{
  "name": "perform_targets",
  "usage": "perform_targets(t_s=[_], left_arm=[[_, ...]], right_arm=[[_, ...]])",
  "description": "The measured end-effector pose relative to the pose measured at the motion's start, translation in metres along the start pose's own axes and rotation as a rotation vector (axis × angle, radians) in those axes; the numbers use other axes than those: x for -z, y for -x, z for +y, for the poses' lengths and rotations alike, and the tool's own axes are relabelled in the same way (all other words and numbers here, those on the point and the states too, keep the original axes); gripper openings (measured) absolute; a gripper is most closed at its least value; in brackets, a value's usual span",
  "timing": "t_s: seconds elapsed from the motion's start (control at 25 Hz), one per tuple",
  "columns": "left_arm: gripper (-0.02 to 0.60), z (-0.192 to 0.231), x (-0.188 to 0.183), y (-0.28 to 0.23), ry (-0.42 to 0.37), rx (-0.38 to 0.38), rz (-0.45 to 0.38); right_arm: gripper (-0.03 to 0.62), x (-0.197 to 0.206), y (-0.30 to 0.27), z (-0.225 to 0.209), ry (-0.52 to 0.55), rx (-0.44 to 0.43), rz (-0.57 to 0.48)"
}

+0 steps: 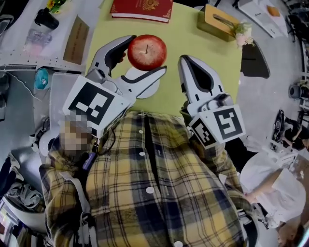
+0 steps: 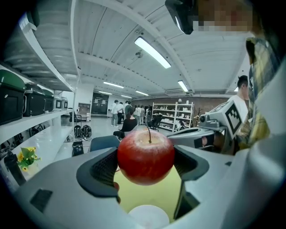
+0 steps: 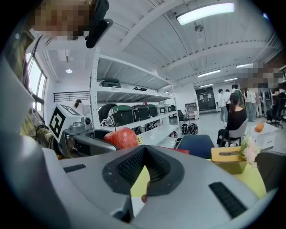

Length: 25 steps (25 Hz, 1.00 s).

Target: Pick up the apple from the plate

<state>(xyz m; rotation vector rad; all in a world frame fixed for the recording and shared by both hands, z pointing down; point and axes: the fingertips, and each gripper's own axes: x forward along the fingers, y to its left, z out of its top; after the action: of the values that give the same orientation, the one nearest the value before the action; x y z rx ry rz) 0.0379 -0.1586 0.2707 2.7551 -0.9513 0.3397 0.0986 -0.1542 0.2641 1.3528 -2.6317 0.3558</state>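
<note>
Plainly, the left gripper (image 2: 145, 166) is pinching the apple (image 2: 145, 155). Its two jaws are spread only as wide as the fruit, and their dark ribbed pads press on the apple's left and right flanks. The apple is red, with its stem pointing up, and it hangs in the air clear of the white plate (image 2: 149, 217). In the left gripper view a band of yellow-green desk shows between the fruit and the plate. From the head view the plate (image 1: 152, 90) lies near the desk's near edge, partly hidden under the lower jaw, and the apple (image 1: 147, 51) sits over the plate's far rim.

The right gripper (image 3: 144, 173) has its jaws pressed together, pad against pad, with nothing between them. It hangs over the near right part of the desk (image 1: 212, 50), just beside the plate and apart from the apple.

Each gripper carries a cube with black-and-white square markers, which are patterns rather than words. A red book (image 1: 141, 8) lies at the desk's far edge; its cover bears a gold ornament, and any title is too small to read. A wooden tissue box (image 1: 217, 21) stands near the far right corner with a small bunch of flowers (image 1: 244, 33) just beside it, and neither shows a legible label.
</note>
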Motion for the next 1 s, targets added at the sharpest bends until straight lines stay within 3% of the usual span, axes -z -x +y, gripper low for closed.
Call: perform_targets(t_s=[1.0], left_arm=[[0.394,0.016,-0.004,-0.007,-0.030,0.011,0.010]], right_arm=[[-0.005,0.004,-0.013,-0.002,0.028,-0.022,0.014]])
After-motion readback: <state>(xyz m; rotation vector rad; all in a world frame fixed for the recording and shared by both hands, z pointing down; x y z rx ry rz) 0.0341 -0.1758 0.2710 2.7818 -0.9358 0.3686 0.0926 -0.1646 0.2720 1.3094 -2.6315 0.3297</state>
